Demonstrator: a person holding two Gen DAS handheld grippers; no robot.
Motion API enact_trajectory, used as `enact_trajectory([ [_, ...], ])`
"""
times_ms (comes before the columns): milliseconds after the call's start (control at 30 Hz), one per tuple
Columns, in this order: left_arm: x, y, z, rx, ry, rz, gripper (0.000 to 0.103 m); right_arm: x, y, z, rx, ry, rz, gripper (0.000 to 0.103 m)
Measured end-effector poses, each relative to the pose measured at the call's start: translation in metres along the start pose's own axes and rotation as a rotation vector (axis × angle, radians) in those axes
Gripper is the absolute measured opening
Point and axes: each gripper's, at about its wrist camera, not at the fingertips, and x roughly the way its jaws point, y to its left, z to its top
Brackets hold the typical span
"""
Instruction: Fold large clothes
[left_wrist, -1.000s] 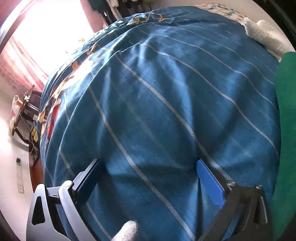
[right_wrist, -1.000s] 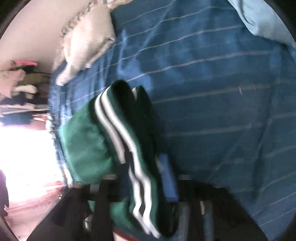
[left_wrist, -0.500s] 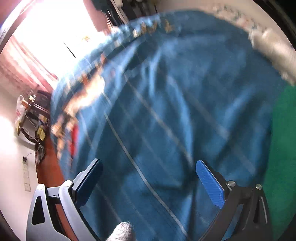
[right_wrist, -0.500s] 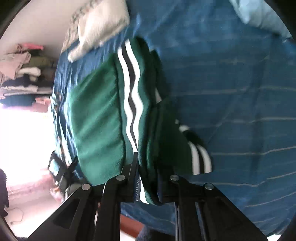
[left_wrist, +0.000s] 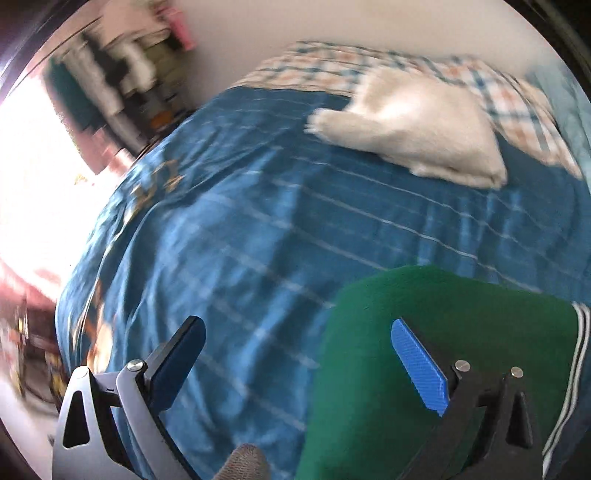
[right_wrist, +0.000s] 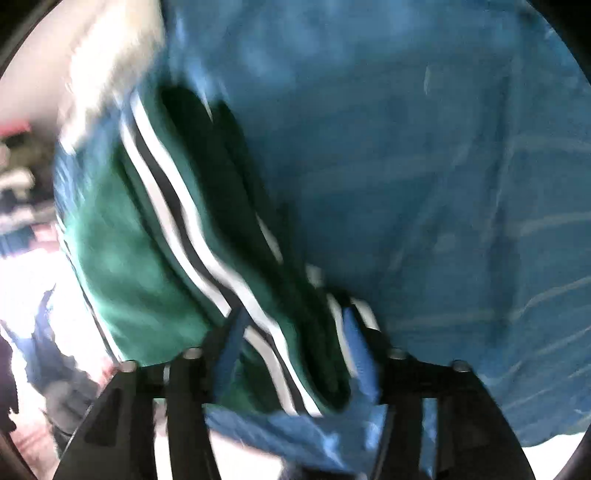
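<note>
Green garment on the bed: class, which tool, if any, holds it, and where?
The left tool is open and holds nothing. The right tool straddles the green garment at its striped edge; blur hides whether it grips.

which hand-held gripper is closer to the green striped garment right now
Right. The right hand-held gripper has its fingers on either side of the green striped garment. The left hand-held gripper hangs open at the garment's edge, gripping nothing, one finger over the green fabric.
</note>
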Motion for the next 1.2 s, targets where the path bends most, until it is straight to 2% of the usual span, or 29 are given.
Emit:
enact_trajectory([
  [100, 0.021, -0.020, 0.005, 0.082, 0.014, 0.020, 0.103, 0.016, 0.017, 0.037, -0.044, -0.048, 0.181, 0.072],
  [200, 0.030, -0.023, 0.006, 0.083, 0.022, 0.016, 0.103, 0.063, 0.026, 0.070, -0.046, 0.022, 0.274, 0.072],
  [233, 0.033, -0.021, 0.006, 0.065, 0.034, 0.007, 0.103, 0.079, 0.027, 0.080, -0.048, 0.059, 0.334, 0.073],
  [267, 0.036, -0.018, 0.005, 0.042, 0.046, -0.004, 0.103, 0.085, 0.028, 0.087, -0.057, 0.071, 0.376, 0.069],
  [300, 0.039, -0.014, 0.004, 0.020, 0.058, -0.016, 0.103, 0.090, 0.036, 0.091, -0.088, 0.064, 0.378, 0.042],
  [400, 0.047, -0.008, 0.002, -0.027, 0.085, -0.040, 0.103, 0.071, 0.059, 0.092, -0.138, 0.010, 0.375, 0.009],
  [467, 0.050, -0.005, 0.002, -0.056, 0.096, -0.066, 0.103, 0.050, 0.066, 0.090, -0.129, -0.051, 0.375, 0.009],
  [500, 0.051, -0.004, 0.002, -0.065, 0.097, -0.079, 0.103, 0.038, 0.072, 0.090, -0.164, -0.109, 0.332, 0.009],
  [533, 0.052, -0.005, 0.001, -0.066, 0.101, -0.088, 0.103, 0.036, 0.071, 0.092, -0.163, -0.130, 0.297, 0.009],
  [633, 0.058, -0.011, 0.002, -0.060, 0.119, -0.117, 0.103, 0.082, 0.051, 0.109, -0.107, -0.037, 0.158, 0.009],
  [700, 0.058, -0.012, 0.004, -0.056, 0.133, -0.091, 0.103, 0.096, 0.051, 0.114, -0.082, 0.013, 0.158, 0.018],
  [733, 0.055, -0.010, 0.005, -0.055, 0.138, -0.082, 0.103, 0.090, 0.051, 0.115, -0.049, 0.031, 0.181, 0.022],
  [800, 0.042, -0.002, 0.004, -0.075, 0.138, -0.063, 0.103, 0.070, 0.047, 0.109, -0.016, 0.065, 0.194, 0.047],
  [833, 0.030, 0.005, 0.000, -0.092, 0.126, -0.062, 0.103, 0.054, 0.042, 0.100, -0.012, 0.060, 0.203, 0.051],
  [900, 0.013, 0.017, -0.011, -0.111, 0.113, -0.056, 0.103, 0.029, 0.032, 0.081, -0.010, 0.056, 0.204, 0.066],
  [1033, -0.015, 0.037, -0.048, -0.132, 0.136, -0.001, 0.103, 0.015, -0.009, 0.011, 0.051, 0.142, 0.180, 0.070],
  [1100, -0.022, 0.044, -0.068, -0.151, 0.173, 0.012, 0.103, 0.031, -0.022, -0.021, 0.071, 0.217, 0.201, 0.070],
  [1167, -0.026, 0.047, -0.089, -0.164, 0.211, 0.012, 0.103, 0.050, -0.028, -0.039, 0.088, 0.266, 0.178, 0.070],
  [1200, -0.026, 0.046, -0.096, -0.158, 0.222, 0.014, 0.103, 0.062, -0.029, -0.049, 0.102, 0.298, 0.192, 0.068],
])
